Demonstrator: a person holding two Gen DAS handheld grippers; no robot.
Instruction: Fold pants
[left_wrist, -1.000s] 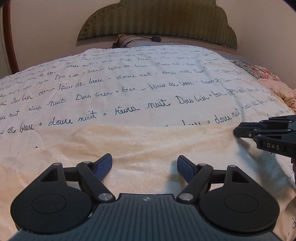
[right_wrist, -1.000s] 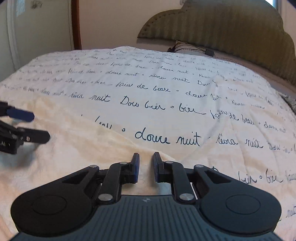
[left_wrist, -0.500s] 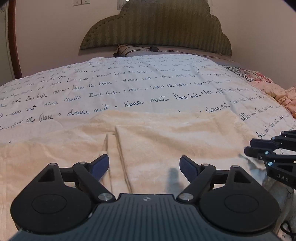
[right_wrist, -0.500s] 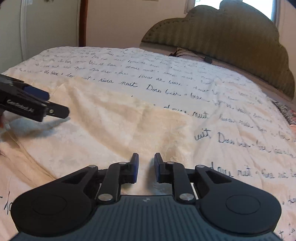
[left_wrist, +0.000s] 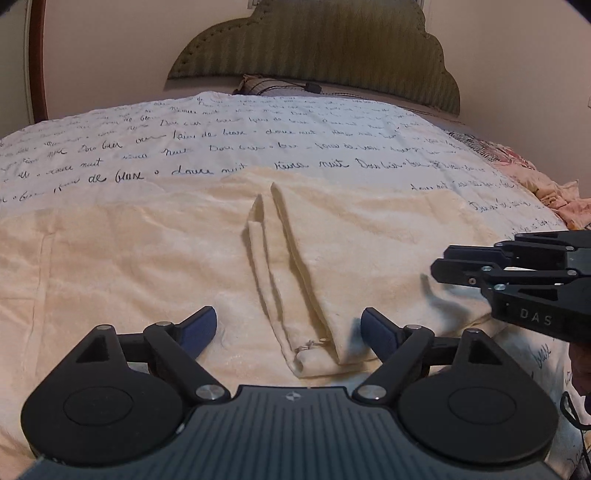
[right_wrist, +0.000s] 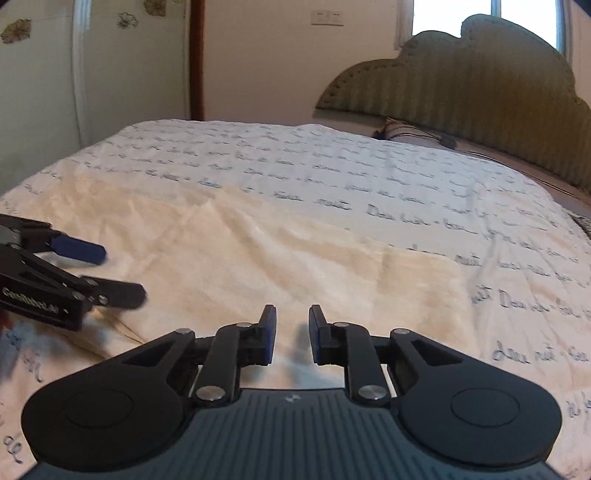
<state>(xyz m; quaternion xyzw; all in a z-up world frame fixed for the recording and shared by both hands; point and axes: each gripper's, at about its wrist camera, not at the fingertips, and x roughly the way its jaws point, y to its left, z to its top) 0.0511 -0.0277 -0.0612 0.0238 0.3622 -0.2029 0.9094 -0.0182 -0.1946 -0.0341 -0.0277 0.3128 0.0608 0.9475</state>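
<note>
Cream pants (left_wrist: 147, 266) lie spread flat across the near part of the bed, also seen in the right wrist view (right_wrist: 258, 258). A raised fold (left_wrist: 280, 258) runs down their middle, ending in a small cord (left_wrist: 310, 344). My left gripper (left_wrist: 288, 317) hovers just over that fold's near end; its jaws are opening and nothing is between them. It shows at the left edge of the right wrist view (right_wrist: 120, 275). My right gripper (right_wrist: 292, 310) hangs over the pants' right part with only a narrow, empty gap between its fingers, and shows side-on at the right (left_wrist: 441, 263).
A white duvet (left_wrist: 258, 129) printed with dark script covers the bed. Behind it stand a padded green headboard (left_wrist: 314, 55) and a pillow (left_wrist: 266, 85). Pink patterned fabric (left_wrist: 535, 184) is bunched at the bed's right edge. A dark door frame (right_wrist: 195, 59) stands at the left.
Both grippers have drawn back across the bed. More of the pants now shows, and the middle fold has come between my left fingers, which have spread wider. My right gripper's gap looks unchanged.
</note>
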